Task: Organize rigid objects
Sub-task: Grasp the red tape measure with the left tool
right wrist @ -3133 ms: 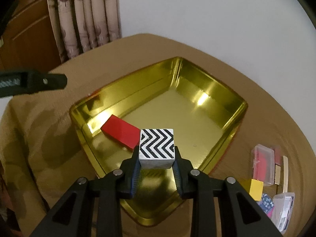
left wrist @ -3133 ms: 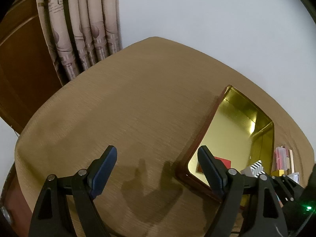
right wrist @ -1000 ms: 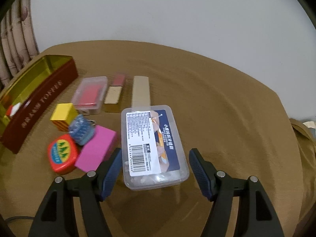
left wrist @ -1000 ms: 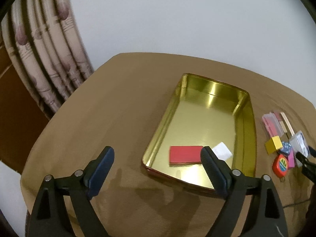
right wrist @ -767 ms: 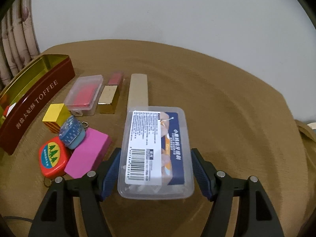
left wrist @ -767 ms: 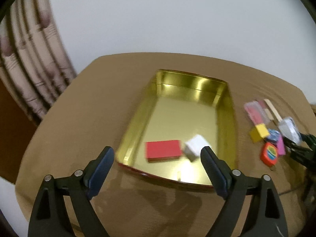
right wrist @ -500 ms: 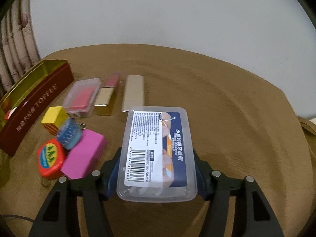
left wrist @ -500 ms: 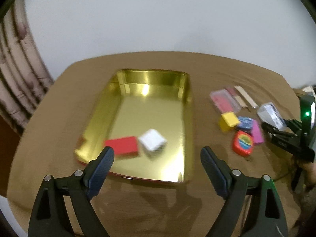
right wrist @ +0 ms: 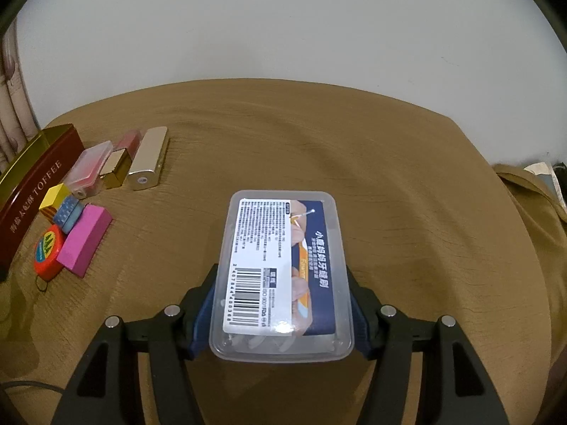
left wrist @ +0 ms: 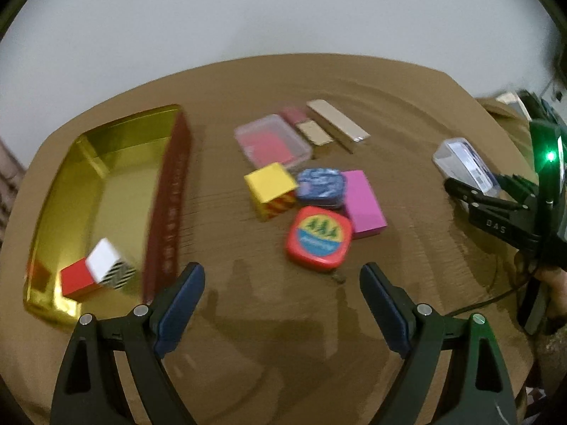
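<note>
Right tongs (right wrist: 283, 313) pinch a clear, rounded plastic box (right wrist: 282, 276); left tongs (left wrist: 282, 299) spread above brown cloth (left wrist: 276, 336).

A brown desk (left wrist: 283, 318) carries a gold tin (left wrist: 106, 184) at its left. Near its middle lie a yellow cube (left wrist: 271, 189), a blue tape roll (left wrist: 320, 186), a pink block (left wrist: 363, 203), a red tape measure (left wrist: 319, 242), a clear pink case (left wrist: 273, 141), a lipstick (left wrist: 306, 127) and a gold bar (left wrist: 338, 124).
</note>
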A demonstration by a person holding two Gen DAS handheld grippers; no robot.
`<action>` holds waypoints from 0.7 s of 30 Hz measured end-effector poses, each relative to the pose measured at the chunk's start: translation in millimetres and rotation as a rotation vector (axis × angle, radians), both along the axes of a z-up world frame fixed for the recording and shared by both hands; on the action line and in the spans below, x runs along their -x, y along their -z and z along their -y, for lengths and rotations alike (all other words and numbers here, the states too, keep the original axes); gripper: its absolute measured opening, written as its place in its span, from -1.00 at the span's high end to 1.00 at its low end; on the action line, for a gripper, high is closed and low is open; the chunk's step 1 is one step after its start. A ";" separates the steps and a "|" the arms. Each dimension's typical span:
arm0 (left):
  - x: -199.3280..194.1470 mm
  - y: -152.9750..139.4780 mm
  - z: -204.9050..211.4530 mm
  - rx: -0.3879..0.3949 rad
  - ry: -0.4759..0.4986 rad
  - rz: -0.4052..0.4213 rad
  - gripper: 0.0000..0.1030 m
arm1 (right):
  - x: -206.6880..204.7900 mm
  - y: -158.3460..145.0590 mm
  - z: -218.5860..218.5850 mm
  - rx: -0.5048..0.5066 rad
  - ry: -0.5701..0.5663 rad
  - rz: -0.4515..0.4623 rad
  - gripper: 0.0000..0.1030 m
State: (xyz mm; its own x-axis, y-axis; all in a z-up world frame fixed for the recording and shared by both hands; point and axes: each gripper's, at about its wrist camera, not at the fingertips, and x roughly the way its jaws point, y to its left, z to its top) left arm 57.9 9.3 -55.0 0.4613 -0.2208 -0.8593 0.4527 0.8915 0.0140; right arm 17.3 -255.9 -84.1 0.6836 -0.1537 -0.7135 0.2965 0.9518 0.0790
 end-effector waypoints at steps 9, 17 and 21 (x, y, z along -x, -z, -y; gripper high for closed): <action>-23.5 23.7 24.7 -0.022 0.052 -0.069 -0.36 | -5.6 -6.3 5.3 -0.014 -0.002 -0.002 -0.24; -35.4 37.9 35.9 -0.036 0.062 -0.090 -0.06 | -7.0 -3.5 13.6 -0.020 -0.002 0.000 -0.24; -36.2 40.5 43.8 -0.035 0.068 -0.081 -0.06 | -7.0 -3.2 13.7 -0.020 -0.002 0.000 -0.24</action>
State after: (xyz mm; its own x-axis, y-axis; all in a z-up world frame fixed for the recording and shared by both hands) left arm 94.1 -34.5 -95.5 0.3751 -0.2183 -0.9009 0.5129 0.8584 0.0055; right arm 24.3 -269.6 -80.9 0.6837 -0.1386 -0.7165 0.2950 0.9505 0.0976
